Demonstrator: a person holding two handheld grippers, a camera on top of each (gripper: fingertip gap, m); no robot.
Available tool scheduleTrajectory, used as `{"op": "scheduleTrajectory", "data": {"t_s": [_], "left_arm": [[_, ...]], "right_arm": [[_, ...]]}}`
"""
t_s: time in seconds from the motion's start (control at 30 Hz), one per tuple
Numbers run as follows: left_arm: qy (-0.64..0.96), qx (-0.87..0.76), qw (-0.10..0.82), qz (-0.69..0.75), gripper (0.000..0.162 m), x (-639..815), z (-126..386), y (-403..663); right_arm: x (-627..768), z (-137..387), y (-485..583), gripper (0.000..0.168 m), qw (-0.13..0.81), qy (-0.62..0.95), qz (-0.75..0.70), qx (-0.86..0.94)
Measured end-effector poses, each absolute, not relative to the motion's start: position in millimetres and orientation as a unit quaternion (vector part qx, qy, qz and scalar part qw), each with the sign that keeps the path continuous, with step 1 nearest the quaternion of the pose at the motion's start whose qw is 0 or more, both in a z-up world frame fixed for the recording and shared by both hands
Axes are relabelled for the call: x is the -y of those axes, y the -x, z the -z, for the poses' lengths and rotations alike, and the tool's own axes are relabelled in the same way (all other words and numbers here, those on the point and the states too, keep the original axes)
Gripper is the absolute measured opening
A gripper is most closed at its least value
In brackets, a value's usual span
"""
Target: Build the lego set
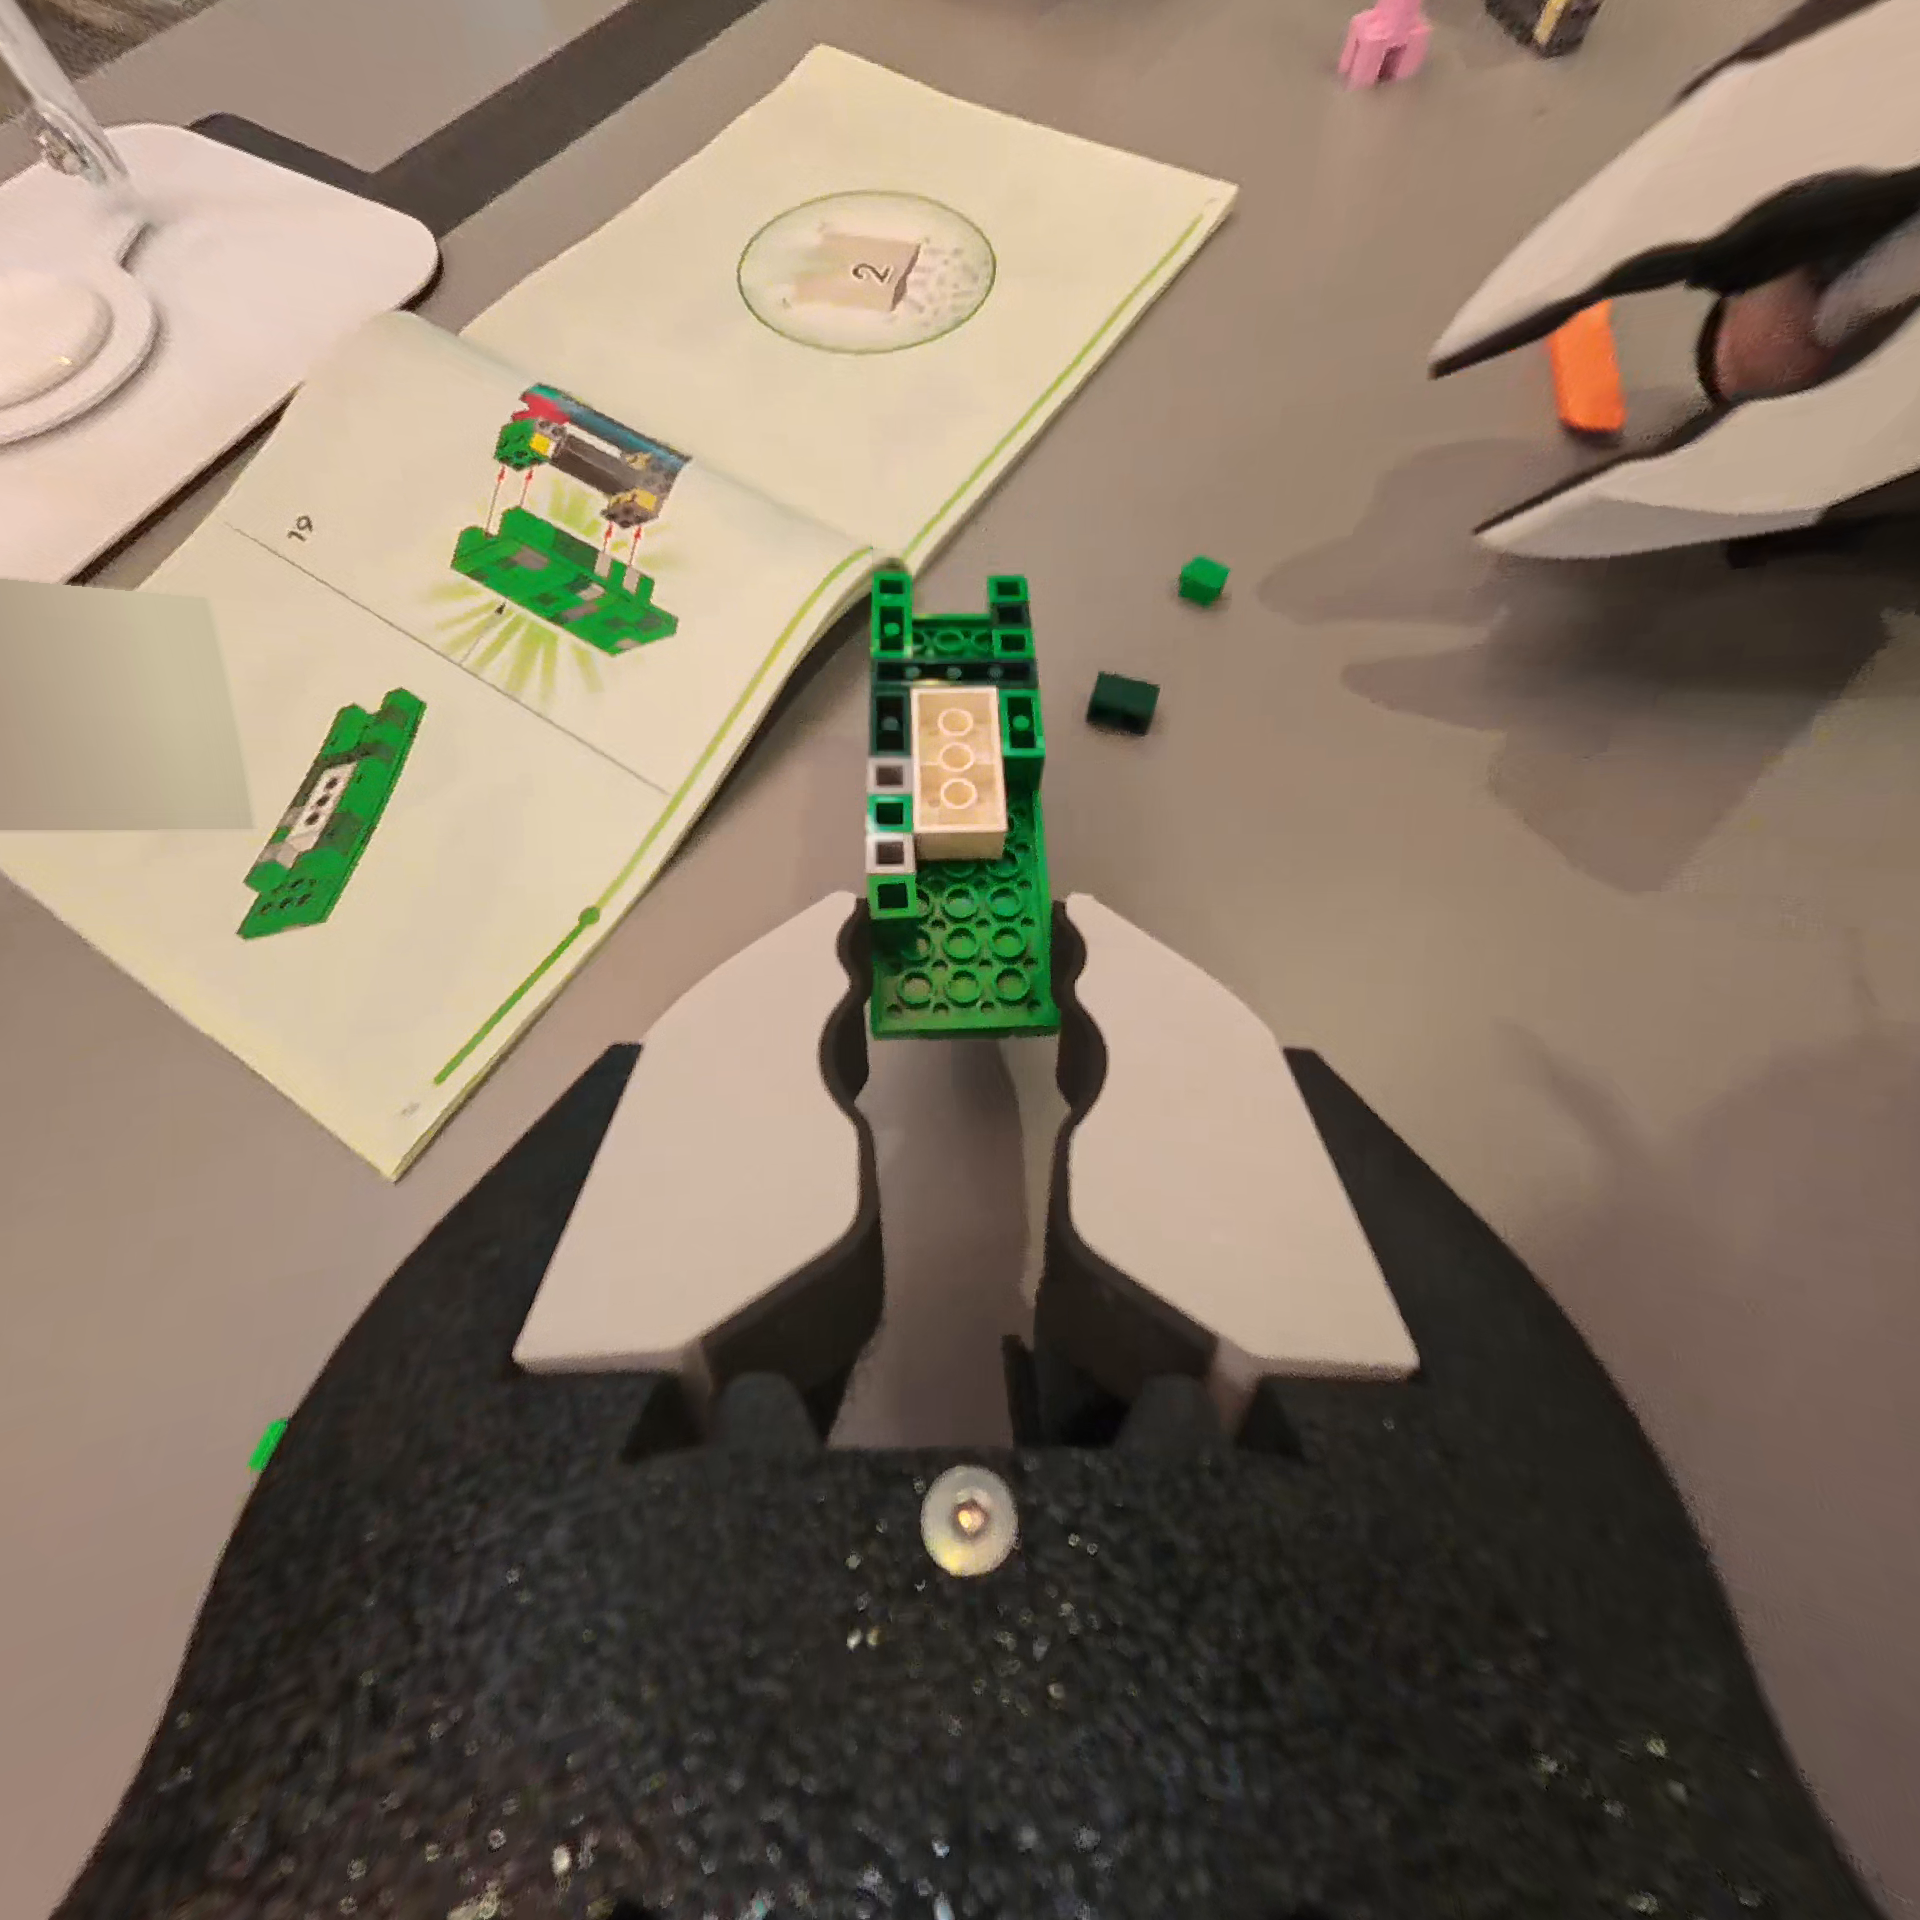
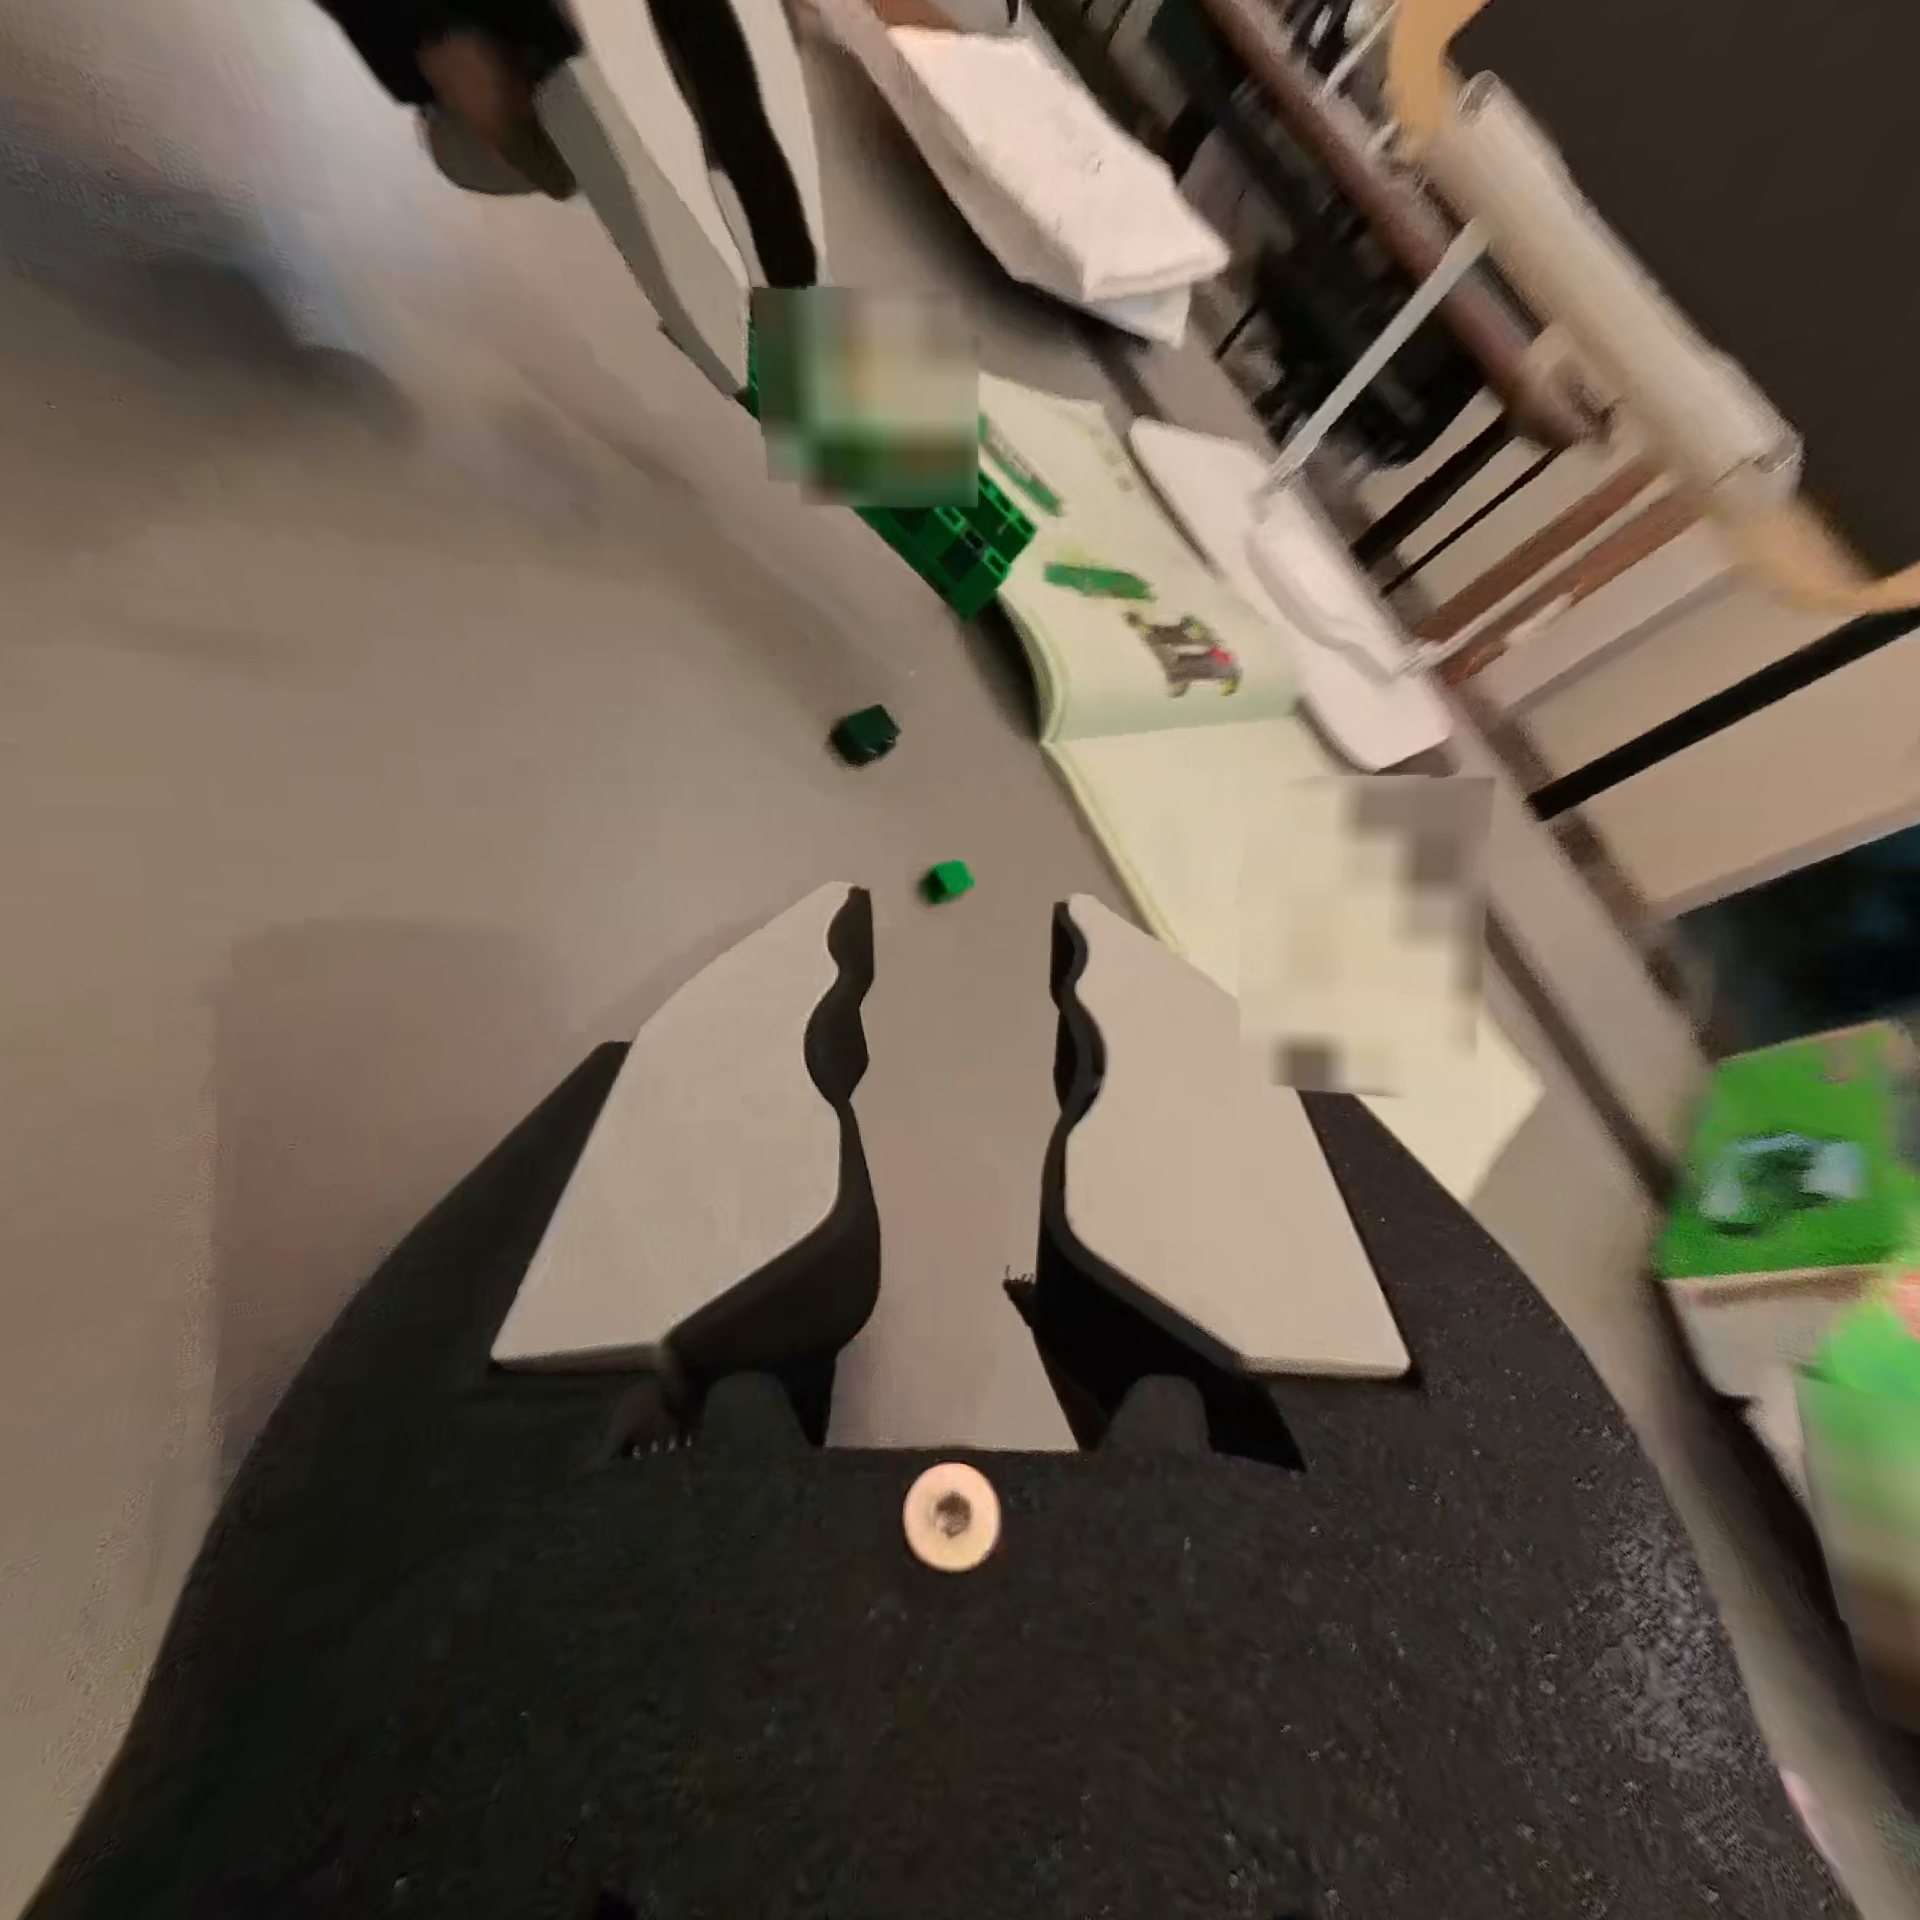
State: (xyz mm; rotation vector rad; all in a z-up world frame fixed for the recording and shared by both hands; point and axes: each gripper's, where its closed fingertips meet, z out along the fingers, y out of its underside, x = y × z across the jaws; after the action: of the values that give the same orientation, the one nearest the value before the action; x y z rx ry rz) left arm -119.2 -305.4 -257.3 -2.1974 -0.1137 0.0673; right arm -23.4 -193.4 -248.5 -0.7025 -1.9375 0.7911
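My left gripper [image 1: 961, 914] is shut on the near end of a green brick assembly [image 1: 961, 831], held studs-down with a cream brick in its middle. The assembly also shows in the right wrist view [image 2: 971, 556], partly under a mosaic patch. A small bright green brick [image 1: 1203, 579] [image 2: 947, 881] and a dark green brick [image 1: 1122, 703] [image 2: 864, 734] lie on the grey table to the right of the assembly. My right gripper [image 2: 961, 909] is open and empty, hovering just short of the bright green brick. It also shows in the left wrist view [image 1: 1455, 447] at the upper right.
An open instruction booklet [image 1: 644, 582] [image 2: 1164, 665] lies left of the assembly. A white stand base [image 1: 187, 260] sits at the far left. An orange piece [image 1: 1588, 374] and a pink piece [image 1: 1382, 42] lie far right. A green box [image 2: 1787, 1164] stands at the table's right edge.
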Motion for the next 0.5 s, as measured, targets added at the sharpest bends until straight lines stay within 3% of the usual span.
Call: {"op": "scheduleTrajectory", "data": {"t_s": [0.17, 0.5], "left_arm": [[0.893, 0.027, 0.449, -0.016, 0.032, 314, 267, 115], [0.870, 0.016, 0.492, -0.025, 0.032, 314, 261, 109]], "right_arm": [[205, 267, 44, 0.033, 0.359, 0.381, -0.342, 0.780], [192, 286, 68, 0.019, 0.364, 0.516, -0.248, 0.735]]}}
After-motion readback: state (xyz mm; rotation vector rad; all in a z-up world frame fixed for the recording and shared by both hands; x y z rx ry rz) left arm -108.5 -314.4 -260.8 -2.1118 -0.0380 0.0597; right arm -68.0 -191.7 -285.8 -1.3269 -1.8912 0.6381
